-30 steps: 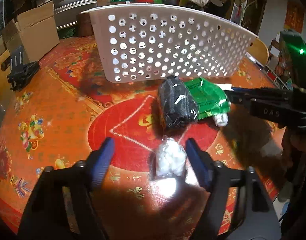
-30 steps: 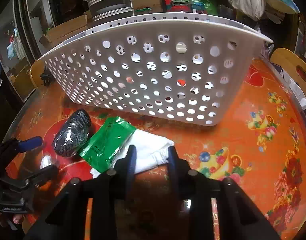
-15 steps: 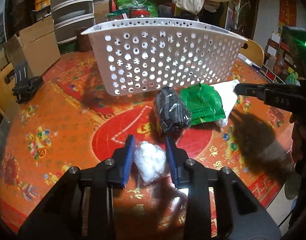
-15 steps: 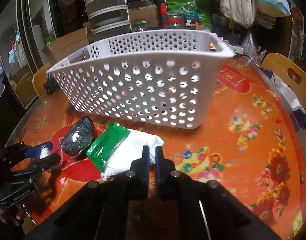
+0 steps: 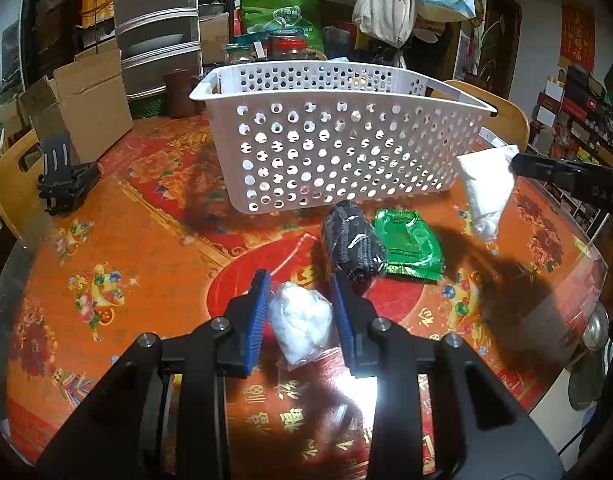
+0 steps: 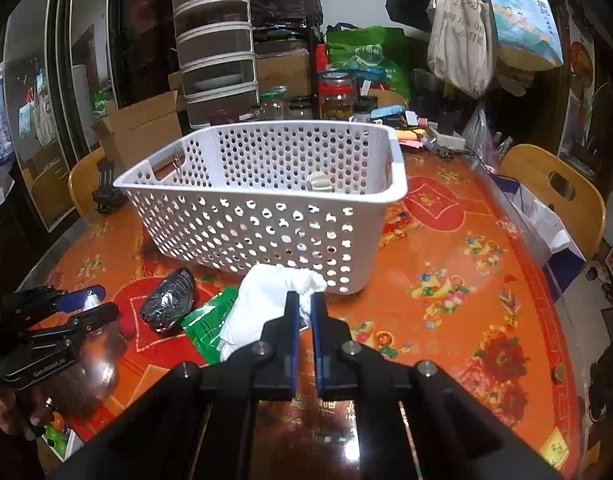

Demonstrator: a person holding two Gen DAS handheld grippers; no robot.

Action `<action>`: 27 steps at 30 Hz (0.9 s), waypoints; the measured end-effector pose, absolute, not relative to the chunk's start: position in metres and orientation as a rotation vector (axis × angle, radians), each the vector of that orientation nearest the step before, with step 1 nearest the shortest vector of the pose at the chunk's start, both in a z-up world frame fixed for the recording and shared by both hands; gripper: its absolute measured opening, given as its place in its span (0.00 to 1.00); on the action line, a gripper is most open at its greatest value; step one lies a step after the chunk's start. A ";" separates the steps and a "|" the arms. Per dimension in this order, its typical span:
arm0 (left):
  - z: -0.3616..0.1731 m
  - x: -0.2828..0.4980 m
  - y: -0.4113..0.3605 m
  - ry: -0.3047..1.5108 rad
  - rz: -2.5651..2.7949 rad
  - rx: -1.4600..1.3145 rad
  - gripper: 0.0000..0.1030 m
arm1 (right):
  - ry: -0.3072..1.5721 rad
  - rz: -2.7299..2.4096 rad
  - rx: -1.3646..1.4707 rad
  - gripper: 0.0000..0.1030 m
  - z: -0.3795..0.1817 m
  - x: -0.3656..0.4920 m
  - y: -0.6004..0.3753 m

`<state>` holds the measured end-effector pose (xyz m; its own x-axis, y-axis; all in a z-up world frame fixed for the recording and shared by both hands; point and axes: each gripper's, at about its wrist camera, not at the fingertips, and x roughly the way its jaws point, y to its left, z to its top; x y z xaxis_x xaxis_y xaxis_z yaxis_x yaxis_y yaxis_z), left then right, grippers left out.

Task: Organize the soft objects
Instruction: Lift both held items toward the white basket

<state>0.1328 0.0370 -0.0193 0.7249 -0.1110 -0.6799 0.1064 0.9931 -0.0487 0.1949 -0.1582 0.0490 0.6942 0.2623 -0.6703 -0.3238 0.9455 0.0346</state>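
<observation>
My left gripper (image 5: 301,286) is shut on a clear bag of white cotton (image 5: 302,322) and holds it above the table. My right gripper (image 6: 304,302) is shut on a white cloth bundle (image 6: 262,300), which hangs in the air in front of the white perforated basket (image 6: 266,216); the bundle also shows in the left wrist view (image 5: 486,192). A black netted bundle (image 5: 352,246) and a green packet (image 5: 410,242) lie on the table in front of the basket (image 5: 338,160).
The round table has an orange and red patterned cover (image 6: 466,280). A black device (image 5: 64,184) and a cardboard box (image 5: 78,100) stand at the far left. Jars and drawers (image 6: 214,60) crowd behind the basket. Wooden chairs (image 6: 554,188) ring the table.
Both grippers closed on their items and lifted them. The left raised the cotton bag; the right raised the white cloth off the green packet. The basket now sits lower in both views.
</observation>
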 end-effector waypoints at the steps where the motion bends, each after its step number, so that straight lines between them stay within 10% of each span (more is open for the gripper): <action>1: -0.018 0.132 0.038 0.749 -0.118 -0.008 0.28 | 0.729 0.329 -0.087 0.04 0.051 0.194 -0.159; 27: 0.067 0.153 0.061 0.652 -0.095 -0.041 0.28 | 0.623 0.338 -0.054 0.04 0.113 0.194 -0.173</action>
<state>0.1529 0.0612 0.0673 0.7907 -0.1008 -0.6039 0.0748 0.9949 -0.0682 0.1936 -0.1729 0.1130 0.7593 0.2945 -0.5802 -0.3267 0.9437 0.0514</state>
